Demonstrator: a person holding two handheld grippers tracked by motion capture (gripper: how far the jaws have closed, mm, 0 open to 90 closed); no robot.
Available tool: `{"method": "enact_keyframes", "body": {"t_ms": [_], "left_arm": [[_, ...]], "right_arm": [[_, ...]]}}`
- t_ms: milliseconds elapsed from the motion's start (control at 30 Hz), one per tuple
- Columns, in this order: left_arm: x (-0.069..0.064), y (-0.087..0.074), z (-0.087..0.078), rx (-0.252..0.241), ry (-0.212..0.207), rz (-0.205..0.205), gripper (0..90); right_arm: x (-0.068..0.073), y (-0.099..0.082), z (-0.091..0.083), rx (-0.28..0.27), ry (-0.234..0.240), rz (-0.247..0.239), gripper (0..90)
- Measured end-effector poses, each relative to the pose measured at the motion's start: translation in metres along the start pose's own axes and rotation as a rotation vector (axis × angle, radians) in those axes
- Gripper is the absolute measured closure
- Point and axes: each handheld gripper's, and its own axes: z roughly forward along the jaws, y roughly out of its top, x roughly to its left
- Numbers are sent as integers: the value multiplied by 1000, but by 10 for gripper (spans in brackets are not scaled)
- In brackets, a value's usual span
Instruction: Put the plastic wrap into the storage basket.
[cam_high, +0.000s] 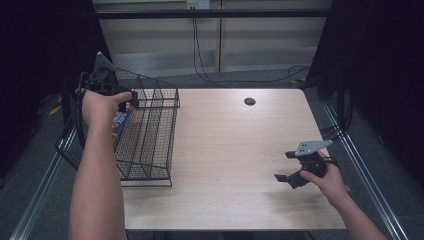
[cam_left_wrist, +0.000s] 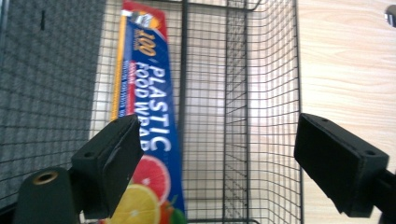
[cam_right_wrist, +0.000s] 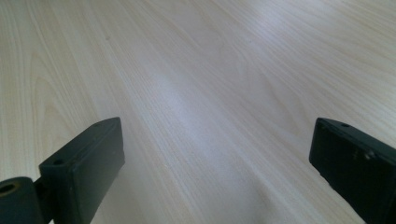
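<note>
The long blue plastic-wrap box (cam_left_wrist: 149, 116) already lies inside the black wire basket (cam_high: 150, 150) at the desk's (cam_high: 235, 150) left edge. The left claw (cam_left_wrist: 217, 158) above it is released; the right claw (cam_high: 286, 166) hangs released over bare wood, so little seems left.

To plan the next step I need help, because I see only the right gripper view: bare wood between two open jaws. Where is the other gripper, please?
Observer: The left gripper is over a wire basket at the left edge of the table.
Operator: Is something inside that basket?
Observer: Yes, a long box of plastic food wrap lies in it, along the basket's left side.
Operator: Does the left gripper hold the box?
Observer: No. Its jaws stand wide apart above the box and do not press on it.
</note>
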Motion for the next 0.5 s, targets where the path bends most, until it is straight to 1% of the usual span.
{"method": "enact_keyframes", "body": {"t_ms": [33, 167, 233, 300, 333, 400, 433, 500], "left_arm": [[-3, 0, 1, 4, -8, 13, 125], [-13, 0, 5, -12, -31, 36, 100], [-19, 0, 7, -13, -40, 55, 93], [-24, -1, 9, -24, -56, 62, 81], [-27, -1, 10, -31, -68, 68, 79], [-33, -2, 13, -29, -84, 88, 78], [-36, -2, 13, -34, -94, 90, 77], [-40, -3, 15, -36, -106, 107, 75]], "right_arm": [[0, 0, 0, 2, 1, 1, 31], [0, 0, 0, 2, 1, 2, 31], [0, 0, -1, 0, -1, 4, 31], [0, 0, -1, -1, 4, 5, 32], [0, 0, -1, -1, 2, 5, 32], [0, 0, -1, -2, -1, 3, 32], [0, 0, -1, -1, -2, 2, 32], [1, 0, -1, -1, -1, 1, 32]]}}
